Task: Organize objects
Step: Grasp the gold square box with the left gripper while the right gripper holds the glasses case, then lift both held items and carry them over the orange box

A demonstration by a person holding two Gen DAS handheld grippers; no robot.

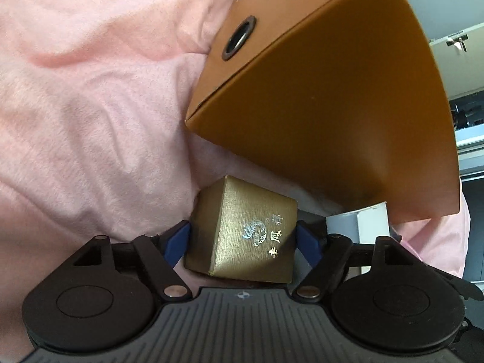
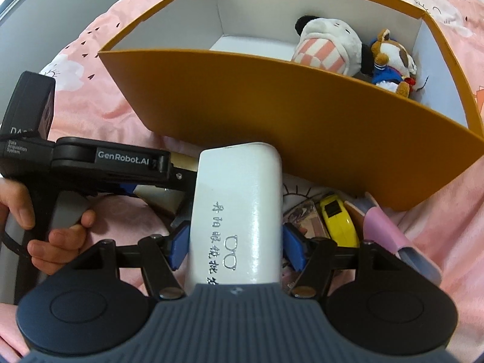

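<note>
My left gripper (image 1: 243, 239) is shut on a small gold box (image 1: 242, 230) with silver print, held just outside the corner of the orange storage box (image 1: 332, 96). My right gripper (image 2: 233, 245) is shut on a white glasses case (image 2: 239, 211) with printed characters, held in front of the orange box's near wall (image 2: 272, 106). Inside the box lie a black-and-white plush toy (image 2: 326, 45) and a small brown-and-white plush dog (image 2: 390, 57). The left gripper's body (image 2: 106, 163) shows in the right wrist view, with the gold box (image 2: 181, 160) mostly hidden behind it.
Everything sits on a pink bedsheet (image 1: 90, 106). Beside the white case lie a yellow toy car (image 2: 337, 217), a patterned card (image 2: 305, 217) and a pink-and-grey object (image 2: 393, 236). A hand (image 2: 54, 236) grips the left tool's handle.
</note>
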